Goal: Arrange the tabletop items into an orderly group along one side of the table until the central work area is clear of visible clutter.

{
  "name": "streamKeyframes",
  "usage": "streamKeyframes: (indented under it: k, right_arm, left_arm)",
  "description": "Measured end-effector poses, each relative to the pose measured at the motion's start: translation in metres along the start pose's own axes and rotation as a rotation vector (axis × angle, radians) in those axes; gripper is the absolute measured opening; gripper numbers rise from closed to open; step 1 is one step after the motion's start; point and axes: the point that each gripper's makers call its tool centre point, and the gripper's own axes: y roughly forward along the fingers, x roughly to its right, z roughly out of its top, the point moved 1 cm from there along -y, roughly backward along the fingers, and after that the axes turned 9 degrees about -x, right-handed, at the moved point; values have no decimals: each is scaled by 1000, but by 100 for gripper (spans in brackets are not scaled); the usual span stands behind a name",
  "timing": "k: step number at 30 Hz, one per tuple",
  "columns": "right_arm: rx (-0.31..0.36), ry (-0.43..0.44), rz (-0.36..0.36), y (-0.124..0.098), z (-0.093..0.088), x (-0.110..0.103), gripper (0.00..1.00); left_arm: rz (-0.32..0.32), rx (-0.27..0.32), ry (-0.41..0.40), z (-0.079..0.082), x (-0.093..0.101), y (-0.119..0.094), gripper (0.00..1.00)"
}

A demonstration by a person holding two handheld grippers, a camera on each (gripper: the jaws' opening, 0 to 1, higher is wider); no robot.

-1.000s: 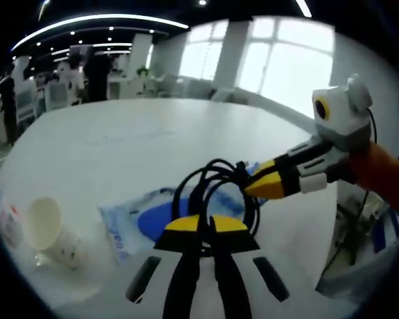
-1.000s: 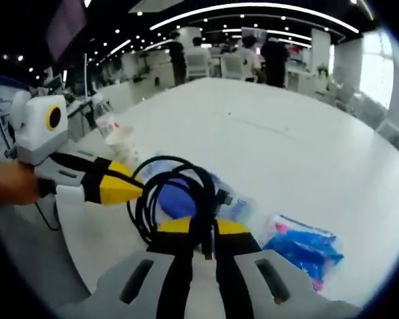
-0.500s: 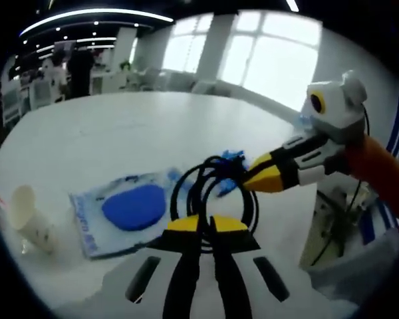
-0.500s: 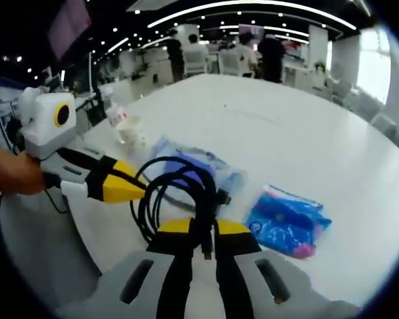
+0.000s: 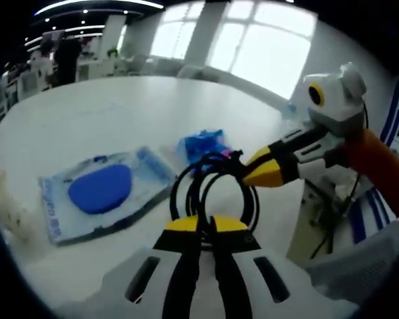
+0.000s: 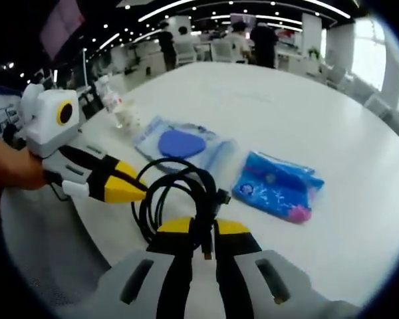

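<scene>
While your left gripper (image 6: 130, 189) and right gripper (image 6: 203, 229) both pinch the coiled black cable (image 6: 179, 199), held up at the table's near edge, you're mid-carry. Next, lower it beside the clear pouch (image 6: 179, 146) and blue packet (image 6: 276, 186), at one side of the white table (image 6: 332, 119).

A coiled black cable (image 6: 186, 199) hangs above the white table (image 6: 319, 119). A clear packet with blue oval (image 6: 181, 143) and a blue crinkled packet (image 6: 276, 185) lie flat, side by side.
</scene>
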Motion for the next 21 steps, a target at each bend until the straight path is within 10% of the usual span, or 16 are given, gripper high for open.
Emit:
streamKeyframes:
  k: [21]
  right_arm:
    - [-95,43,-22,29,-23,15,12]
  left_arm:
    - [1,-100,1,-15,-9,35,4]
